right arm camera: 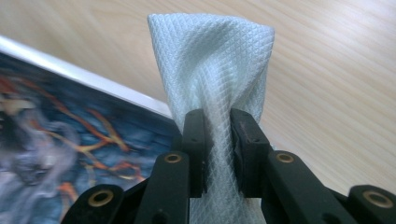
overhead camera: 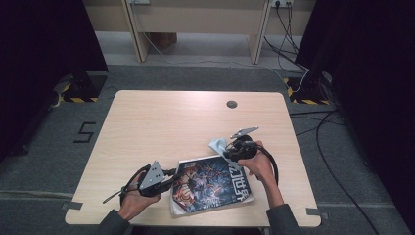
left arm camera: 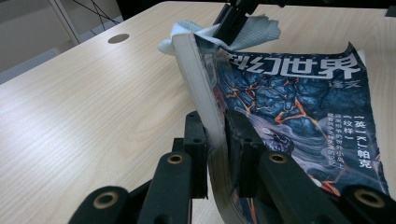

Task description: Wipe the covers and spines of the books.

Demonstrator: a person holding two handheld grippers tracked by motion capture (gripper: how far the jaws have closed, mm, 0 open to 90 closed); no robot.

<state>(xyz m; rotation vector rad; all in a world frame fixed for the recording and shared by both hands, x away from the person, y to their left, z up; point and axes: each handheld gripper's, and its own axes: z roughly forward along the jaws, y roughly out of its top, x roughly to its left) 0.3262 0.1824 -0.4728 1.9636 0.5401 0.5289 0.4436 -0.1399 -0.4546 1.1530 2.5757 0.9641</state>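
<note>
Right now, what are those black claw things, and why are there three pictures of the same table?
A person sits at a wooden table and holds a pair of tongs in each hand. One camera hangs above and looks down on everything. The other two cameras ride on the tongs themselves, so you look along their black jaws. The left tongs are shut on the edge of a magazine with a dark, fiery cover, which lies near the person's side of the table. The right tongs pinch a pale blue cloth with a tiny diamond pattern, just above the magazine's far corner. From above, the cloth peeks out beside the right hand.
</note>
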